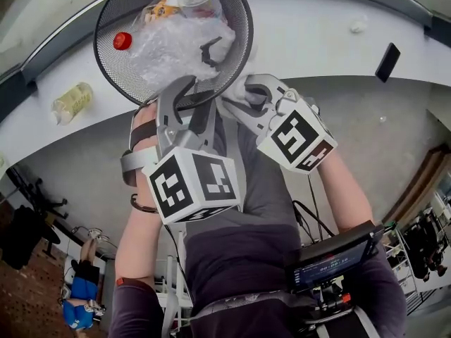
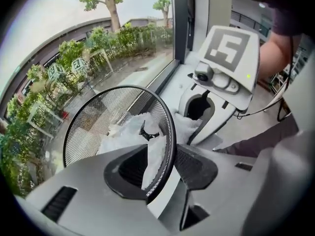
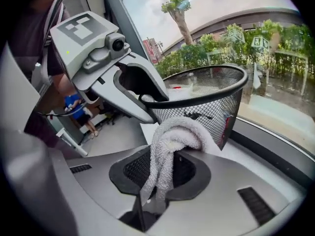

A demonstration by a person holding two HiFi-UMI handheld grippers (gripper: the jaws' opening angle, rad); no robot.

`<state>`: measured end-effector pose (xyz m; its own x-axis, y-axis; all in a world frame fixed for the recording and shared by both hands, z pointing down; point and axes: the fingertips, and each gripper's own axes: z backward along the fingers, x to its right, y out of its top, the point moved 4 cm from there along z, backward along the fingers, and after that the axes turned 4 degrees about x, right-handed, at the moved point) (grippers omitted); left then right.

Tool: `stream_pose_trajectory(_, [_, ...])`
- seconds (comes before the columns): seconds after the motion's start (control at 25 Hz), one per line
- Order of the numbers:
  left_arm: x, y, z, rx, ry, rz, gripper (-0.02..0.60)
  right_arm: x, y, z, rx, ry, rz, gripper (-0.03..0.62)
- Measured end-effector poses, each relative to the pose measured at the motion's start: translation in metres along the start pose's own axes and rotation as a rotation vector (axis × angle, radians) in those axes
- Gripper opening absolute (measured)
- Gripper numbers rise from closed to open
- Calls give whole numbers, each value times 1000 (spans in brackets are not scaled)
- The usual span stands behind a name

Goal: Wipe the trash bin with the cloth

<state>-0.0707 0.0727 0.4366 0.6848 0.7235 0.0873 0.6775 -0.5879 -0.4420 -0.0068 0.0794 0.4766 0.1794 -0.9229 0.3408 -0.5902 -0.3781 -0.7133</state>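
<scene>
A black wire-mesh trash bin (image 1: 127, 62) full of clear plastic waste stands on a white window ledge (image 1: 317, 41). My left gripper (image 1: 192, 94) is shut on the bin's near rim. In the left gripper view the rim (image 2: 167, 146) runs between the jaws, one pad inside the bin and one outside. My right gripper (image 1: 246, 94) is shut on a white terry cloth (image 1: 241, 84). The bunched cloth (image 3: 170, 141) presses against the bin's outer mesh wall (image 3: 211, 102), just right of the left gripper.
A bottle with a red cap (image 1: 122, 41) and a clear cup lie among the waste. A bottle of yellowish liquid (image 1: 70, 102) lies on the ledge to the left, a black flat object (image 1: 387, 62) to the right. The window glass runs behind the ledge.
</scene>
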Motion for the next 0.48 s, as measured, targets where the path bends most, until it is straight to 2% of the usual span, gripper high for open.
stream_pose_trajectory(0.12, [0, 0, 0, 2, -5, 1, 161, 6, -8, 7, -59, -13, 25, 84])
stream_pose_trajectory(0.2, [1, 0, 1, 8, -2, 0, 161, 29, -14, 24, -99, -86, 12, 84])
stream_pose_trajectory(0.36, [1, -1, 1, 25, 9, -9, 161, 88, -18, 64, -143, -283, -9, 86])
stream_pose_trajectory(0.48, [-1, -3, 0, 44, 17, -8, 161, 124, -37, 70, -232, -302, -69, 90])
